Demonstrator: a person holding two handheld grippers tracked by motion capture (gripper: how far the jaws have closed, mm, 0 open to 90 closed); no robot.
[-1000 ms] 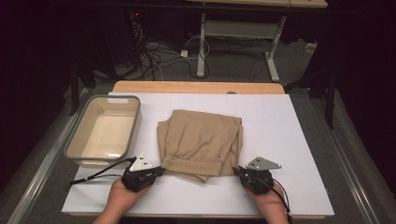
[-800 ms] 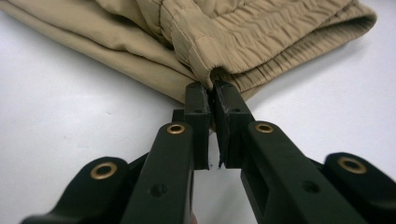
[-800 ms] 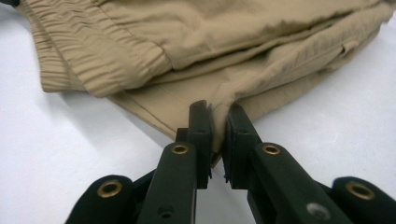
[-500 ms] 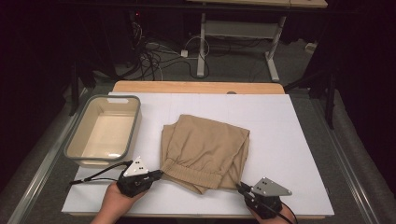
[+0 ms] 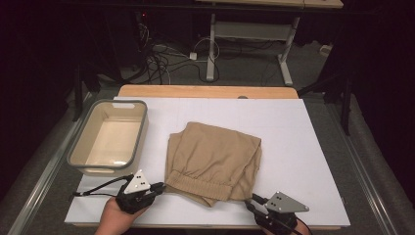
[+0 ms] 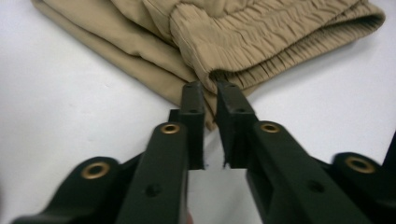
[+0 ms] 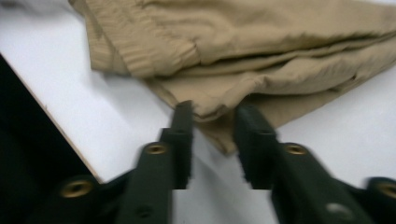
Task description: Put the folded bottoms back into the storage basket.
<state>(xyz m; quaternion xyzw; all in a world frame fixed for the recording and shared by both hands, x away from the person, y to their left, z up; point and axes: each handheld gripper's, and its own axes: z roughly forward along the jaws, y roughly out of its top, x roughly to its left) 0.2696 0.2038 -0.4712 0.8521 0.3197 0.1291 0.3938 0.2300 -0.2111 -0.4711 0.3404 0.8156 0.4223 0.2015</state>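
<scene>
A folded tan garment (image 5: 213, 161) with an elastic waistband lies in the middle of the white board, skewed a little. My left gripper (image 5: 159, 187) is at its near-left corner. In the left gripper view the jaws stand almost together, with their tips (image 6: 210, 86) pinching the waistband edge (image 6: 261, 42). My right gripper (image 5: 252, 203) is at the near-right corner, close to the board's front edge. Its jaws stand apart in the right gripper view, and a folded corner of the tan garment (image 7: 215, 109) lies between the tips (image 7: 212, 114).
A grey-rimmed beige bin (image 5: 78, 161) stands empty at the left of the white board (image 5: 303, 142). A wooden strip (image 5: 208, 91) runs along the far edge. The board's front edge (image 7: 51, 126) is just beside the right gripper. Cables and table legs lie on the floor beyond.
The garment has turned and slid toward the near right. My right gripper moved right and toward the front edge with that corner. My left gripper stayed at the near-left corner.
</scene>
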